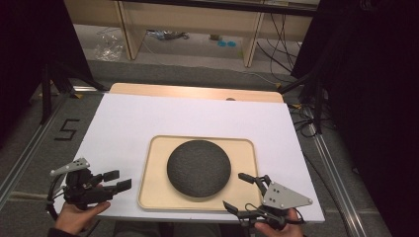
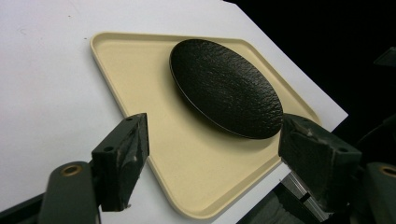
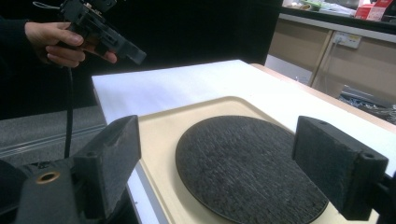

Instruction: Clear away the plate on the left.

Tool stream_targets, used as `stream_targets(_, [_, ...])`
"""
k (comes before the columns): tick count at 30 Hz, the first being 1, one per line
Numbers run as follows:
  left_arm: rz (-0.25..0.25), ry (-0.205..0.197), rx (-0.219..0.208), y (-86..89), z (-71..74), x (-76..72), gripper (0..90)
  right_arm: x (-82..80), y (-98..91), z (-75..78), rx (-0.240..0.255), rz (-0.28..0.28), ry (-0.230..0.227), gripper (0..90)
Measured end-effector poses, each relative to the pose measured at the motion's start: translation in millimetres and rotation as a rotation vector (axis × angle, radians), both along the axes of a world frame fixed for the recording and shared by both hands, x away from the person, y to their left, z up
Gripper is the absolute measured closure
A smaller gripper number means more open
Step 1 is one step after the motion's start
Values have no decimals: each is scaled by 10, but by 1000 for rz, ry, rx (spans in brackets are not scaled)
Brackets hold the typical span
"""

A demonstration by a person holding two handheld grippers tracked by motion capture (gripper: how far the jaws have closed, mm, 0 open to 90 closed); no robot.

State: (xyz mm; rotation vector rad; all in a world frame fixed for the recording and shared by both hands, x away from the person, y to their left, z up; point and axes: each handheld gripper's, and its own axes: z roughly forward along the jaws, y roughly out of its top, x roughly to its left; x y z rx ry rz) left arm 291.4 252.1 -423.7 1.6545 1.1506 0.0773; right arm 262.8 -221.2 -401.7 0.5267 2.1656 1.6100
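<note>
The left hand-held gripper [image 1: 117,180] sits at the lower left of the high view, held by a hand [image 1: 76,215], its jaws spread and holding nothing, pointing right toward the tray [image 1: 148,187]. In the left gripper view the jaws stand wide apart with the tray's near corner between them. The right hand-held gripper [image 1: 238,192] sits at the lower right of the high view, its jaws also spread and empty, just off the tray's right lower corner. The beige tray lies in the lower middle of the white tabletop [image 1: 128,123]. A dark round textured plate [image 1: 198,168] rests flat on the tray, nearer its right side. A floor mark reading 5 [image 1: 66,129] shows at the left
</note>
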Motion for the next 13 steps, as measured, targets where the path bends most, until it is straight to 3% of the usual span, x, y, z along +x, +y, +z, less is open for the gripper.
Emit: stream_targets(13, [3, 4, -5, -3, -21, 13, 248, 0, 4, -5, 1, 1, 0, 165])
